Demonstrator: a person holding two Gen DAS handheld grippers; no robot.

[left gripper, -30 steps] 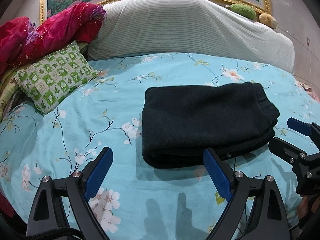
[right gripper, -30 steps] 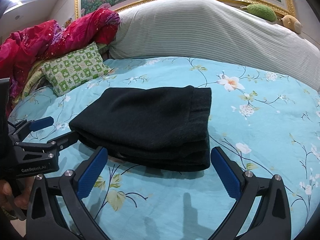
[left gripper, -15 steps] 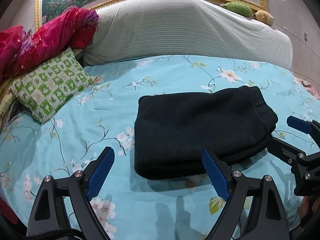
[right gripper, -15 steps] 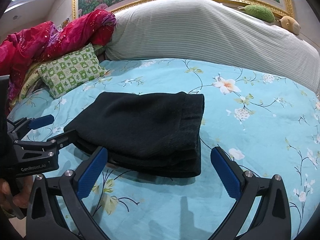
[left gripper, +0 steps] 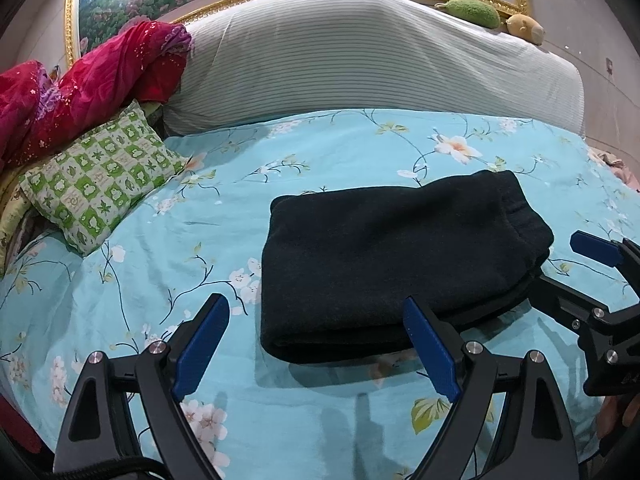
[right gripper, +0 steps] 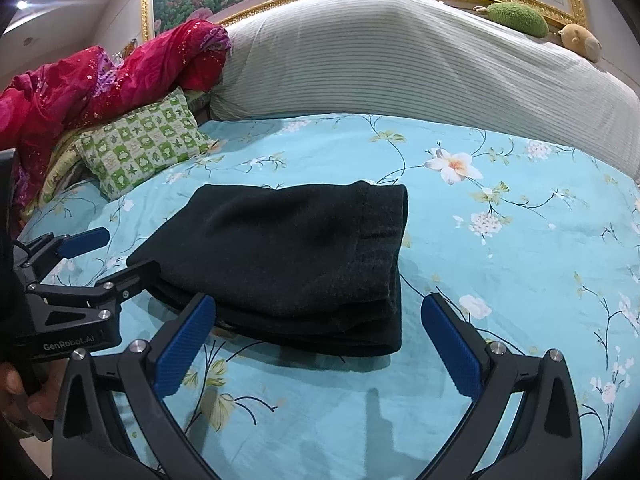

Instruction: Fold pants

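The black pants (left gripper: 392, 264) lie folded into a thick rectangle on the turquoise flowered bedsheet (left gripper: 200, 240), waistband to the right. My left gripper (left gripper: 316, 344) is open at the pants' near left corner, its right finger (left gripper: 430, 352) tucked at the front edge. My right gripper (left gripper: 568, 268) comes in from the right with its lower finger under the waistband end. In the right wrist view the pants (right gripper: 288, 256) sit just ahead of my open right gripper (right gripper: 318, 344). There the left gripper (right gripper: 108, 256) reaches under their left edge. A shadow lies under the near edge.
A green checked cushion (left gripper: 100, 184) and a red quilt (left gripper: 80, 92) are piled at the back left. A long striped bolster (left gripper: 360, 60) runs along the headboard, with plush toys (left gripper: 472, 12) on top. A hand (right gripper: 16, 392) holds the left gripper's handle.
Both views have drifted slightly, and the pants sit a little lower and further left between the fingers. Both grippers stay open at the pants' edges.
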